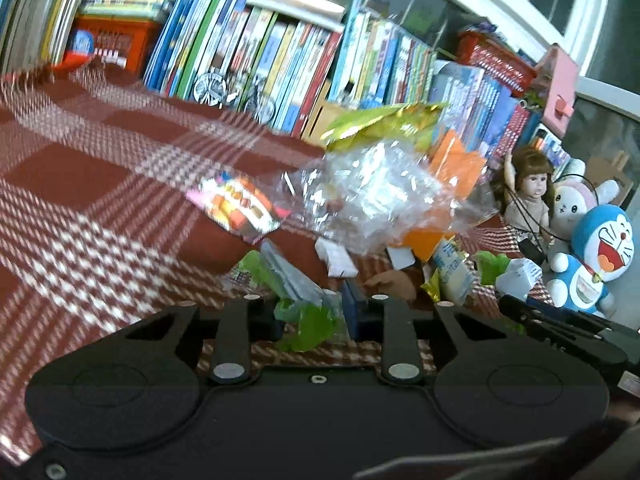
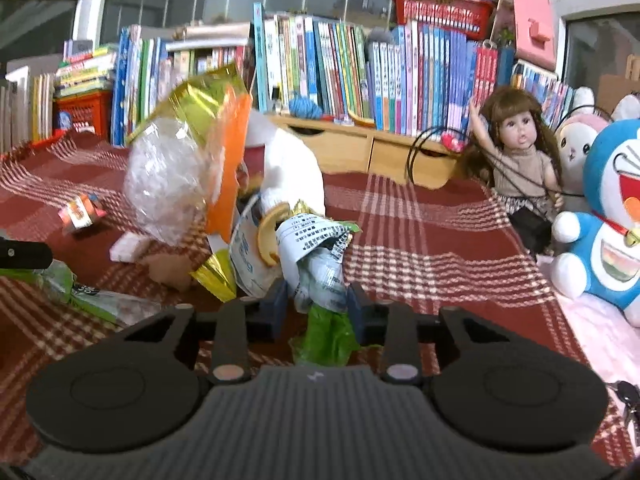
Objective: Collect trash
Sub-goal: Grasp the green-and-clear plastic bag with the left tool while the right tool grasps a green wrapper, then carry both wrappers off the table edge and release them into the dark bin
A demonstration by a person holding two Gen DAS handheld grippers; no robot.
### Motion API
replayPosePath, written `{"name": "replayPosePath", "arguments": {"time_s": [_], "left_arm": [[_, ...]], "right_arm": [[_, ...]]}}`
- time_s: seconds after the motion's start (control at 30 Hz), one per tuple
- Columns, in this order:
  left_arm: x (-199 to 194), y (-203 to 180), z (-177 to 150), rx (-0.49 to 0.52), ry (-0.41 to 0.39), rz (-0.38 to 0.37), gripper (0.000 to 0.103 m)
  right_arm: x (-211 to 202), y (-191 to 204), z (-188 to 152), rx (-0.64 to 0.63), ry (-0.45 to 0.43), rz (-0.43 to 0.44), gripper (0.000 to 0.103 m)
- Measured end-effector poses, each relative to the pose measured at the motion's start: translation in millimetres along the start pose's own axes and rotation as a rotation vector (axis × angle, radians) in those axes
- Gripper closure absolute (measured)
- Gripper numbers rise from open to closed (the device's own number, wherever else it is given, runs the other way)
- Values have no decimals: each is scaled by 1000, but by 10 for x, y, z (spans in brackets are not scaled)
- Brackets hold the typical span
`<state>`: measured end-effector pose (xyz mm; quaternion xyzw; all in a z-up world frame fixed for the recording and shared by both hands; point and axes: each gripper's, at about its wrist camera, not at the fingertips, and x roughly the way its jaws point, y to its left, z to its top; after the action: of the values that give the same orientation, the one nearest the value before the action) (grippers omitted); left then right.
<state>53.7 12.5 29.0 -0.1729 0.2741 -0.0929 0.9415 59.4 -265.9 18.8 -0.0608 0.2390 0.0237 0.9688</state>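
Trash lies heaped on a red checked cloth [image 1: 80, 184]: a clear plastic bag [image 1: 372, 200], a gold-green foil packet [image 1: 384, 124], orange paper [image 1: 456, 164] and a colourful snack packet [image 1: 240, 204]. My left gripper [image 1: 316, 312] is shut on a crumpled green wrapper [image 1: 308, 328] at the near edge of the heap. In the right wrist view the same clear plastic bag [image 2: 172, 176] and foil packet [image 2: 200, 96] stand left of centre. My right gripper [image 2: 316, 308] is shut on a white printed wrapper with a green end [image 2: 320, 276], which stands upright between the pads.
Rows of books [image 2: 360, 68] and a wooden drawer box [image 2: 380, 148] line the back. A doll [image 2: 516, 140], a rabbit plush [image 2: 580, 136] and a blue cat plush [image 2: 612, 208] sit at the right. Keys [image 2: 628, 400] lie at the near right.
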Motion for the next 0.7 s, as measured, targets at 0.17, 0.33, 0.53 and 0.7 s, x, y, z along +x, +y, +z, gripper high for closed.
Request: {"name": "replayPosePath", "arguments": {"time_s": [0.17, 0.33, 0.53, 0.7], "left_arm": [[-281, -43, 51, 3, -27, -39, 82], [-573, -69, 9, 44, -55, -45, 83], [-891, -48, -80, 50, -54, -68, 83], [-1211, -20, -263, 94, -35, -61, 83]], "right_arm": [[-299, 5, 9, 21, -54, 40, 65], [-608, 87, -12, 17, -83, 101, 65], [-958, 211, -131, 2, -86, 188, 65], [-1189, 339, -304, -21, -44, 264, 65]]}}
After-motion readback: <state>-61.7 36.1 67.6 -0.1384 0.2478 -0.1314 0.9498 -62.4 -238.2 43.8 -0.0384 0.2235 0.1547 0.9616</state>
